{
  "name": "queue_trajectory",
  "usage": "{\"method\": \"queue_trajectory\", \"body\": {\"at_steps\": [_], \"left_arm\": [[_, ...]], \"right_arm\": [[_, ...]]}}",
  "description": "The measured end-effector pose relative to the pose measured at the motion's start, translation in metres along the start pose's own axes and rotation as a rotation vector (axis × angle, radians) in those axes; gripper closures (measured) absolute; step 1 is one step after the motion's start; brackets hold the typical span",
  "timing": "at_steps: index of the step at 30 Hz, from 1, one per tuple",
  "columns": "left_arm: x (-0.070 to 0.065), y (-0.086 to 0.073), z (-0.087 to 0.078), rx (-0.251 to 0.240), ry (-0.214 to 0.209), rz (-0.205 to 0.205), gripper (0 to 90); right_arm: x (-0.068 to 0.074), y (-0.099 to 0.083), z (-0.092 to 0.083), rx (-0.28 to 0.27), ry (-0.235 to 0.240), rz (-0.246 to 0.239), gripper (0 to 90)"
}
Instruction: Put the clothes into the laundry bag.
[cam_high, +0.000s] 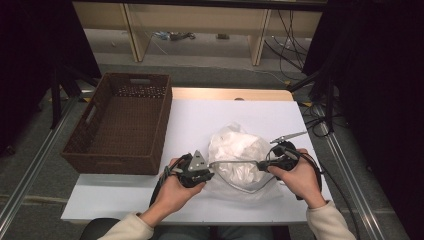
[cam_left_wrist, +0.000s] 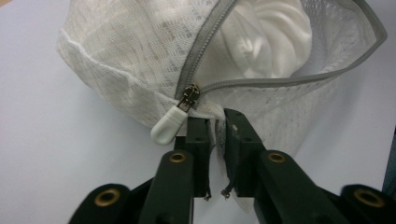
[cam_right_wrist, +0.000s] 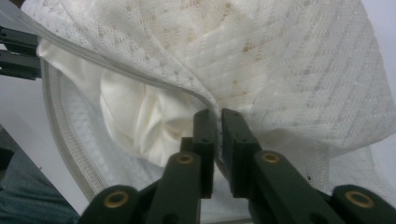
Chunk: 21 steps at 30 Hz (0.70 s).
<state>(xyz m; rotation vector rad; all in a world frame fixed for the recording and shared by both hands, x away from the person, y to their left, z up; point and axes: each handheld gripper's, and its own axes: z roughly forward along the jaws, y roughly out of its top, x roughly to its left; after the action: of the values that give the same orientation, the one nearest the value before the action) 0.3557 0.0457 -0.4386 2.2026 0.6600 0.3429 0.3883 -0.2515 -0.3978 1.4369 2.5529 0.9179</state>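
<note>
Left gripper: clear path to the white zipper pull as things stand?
Probably yes. The zipper pull hangs free just beside the left gripper, nothing between them, but those jaws are pinching the mesh bag and must let go first.

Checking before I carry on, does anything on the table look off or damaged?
Nothing looks damaged. The mesh laundry bag lies half unzipped, with white cloth bulging from the opening; its zipper pull hangs free beside the left gripper.

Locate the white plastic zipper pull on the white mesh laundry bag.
In the left gripper view, the white plastic zipper pull hangs at the closed end of the grey zipper on the white mesh laundry bag, just left of the left gripper.
</note>
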Motion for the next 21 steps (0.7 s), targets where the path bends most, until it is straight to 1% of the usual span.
{"method": "queue_trajectory", "body": {"at_steps": [1,2,3,4,5,6,7,8,9,10,11,12,13,14,15,16,17,18,19,20,21], "left_arm": [[0.001,0.0,0.0,-0.002,0.006,0.01,77.9],[0.002,-0.001,-0.001,0.007,0.012,0.006,75.6],[0.002,-0.002,-0.001,-0.007,0.011,-0.004,72.9],[0.002,-0.003,-0.002,-0.008,0.015,-0.014,71.0],[0.003,-0.004,-0.003,-0.01,0.017,-0.019,69.4],[0.004,-0.005,-0.004,-0.01,0.021,-0.018,67.9],[0.005,-0.007,-0.005,-0.007,0.028,-0.019,66.1],[0.006,-0.008,-0.007,-0.006,0.037,-0.025,64.2],[0.007,-0.009,-0.008,-0.015,0.037,-0.033,62.0],[0.008,-0.01,-0.009,-0.01,0.045,-0.03,59.7],[0.009,-0.012,-0.01,-0.02,0.039,-0.047,58.4],[0.011,-0.013,-0.011,-0.017,0.048,-0.048,57.0],[0.011,-0.015,-0.012,-0.033,0.044,-0.06,55.8],[0.012,-0.015,-0.013,-0.029,0.051,-0.057,54.6],[0.012,-0.016,-0.014,-0.034,0.049,-0.066,53.9],[0.013,-0.017,-0.015,-0.036,0.052,-0.068,53.3],[0.014,-0.017,-0.016,-0.04,0.057,-0.069,52.6],[0.015,-0.018,-0.017,-0.04,0.057,-0.053,51.9],[0.015,-0.019,-0.017,-0.045,0.053,-0.078,51.2],[0.016,-0.019,-0.017,-0.05,0.055,-0.075,50.8],[0.016,-0.02,-0.017,-0.05,0.06,-0.08,50.5]], "right_arm": [[-0.001,0.0,-0.001,0.003,0.014,-0.009,83.8],[0.0,0.0,-0.001,-0.009,0.001,-0.008,83.2],[-0.001,0.0,-0.002,-0.008,0.009,-0.018,82.0],[0.0,0.0,-0.004,-0.012,0.002,-0.013,80.3],[0.001,0.0,-0.005,-0.014,0.014,-0.004,78.7],[0.001,0.001,-0.007,-0.019,0.007,-0.009,78.2],[0.001,0.001,-0.009,-0.016,0.015,-0.009,77.7],[0.002,0.002,-0.011,-0.025,0.0,-0.007,76.7],[0.002,0.002,-0.012,-0.035,0.003,-0.01,75.0],[0.004,0.002,-0.014,-0.044,-0.003,-0.006,73.4],[0.004,0.002,-0.015,-0.052,-0.001,-0.009,72.5],[0.005,0.003,-0.016,-0.065,-0.011,-0.01,70.7],[0.006,0.003,-0.017,-0.077,-0.013,-0.014,68.6],[0.006,0.003,-0.018,-0.1,-0.019,-0.009,66.5],[0.006,0.004,-0.019,-0.114,-0.014,-0.013,65.4],[0.007,0.004,-0.02,-0.13,-0.026,-0.01,64.7],[0.007,0.004,-0.021,-0.152,-0.024,-0.017,63.6],[0.008,0.004,-0.023,-0.168,-0.025,-0.003,62.2],[0.009,0.005,-0.024,-0.181,-0.03,-0.003,60.7],[0.009,0.005,-0.025,-0.218,-0.033,-0.01,59.4],[0.01,0.005,-0.025,-0.24,-0.034,-0.007,58.4]]}}
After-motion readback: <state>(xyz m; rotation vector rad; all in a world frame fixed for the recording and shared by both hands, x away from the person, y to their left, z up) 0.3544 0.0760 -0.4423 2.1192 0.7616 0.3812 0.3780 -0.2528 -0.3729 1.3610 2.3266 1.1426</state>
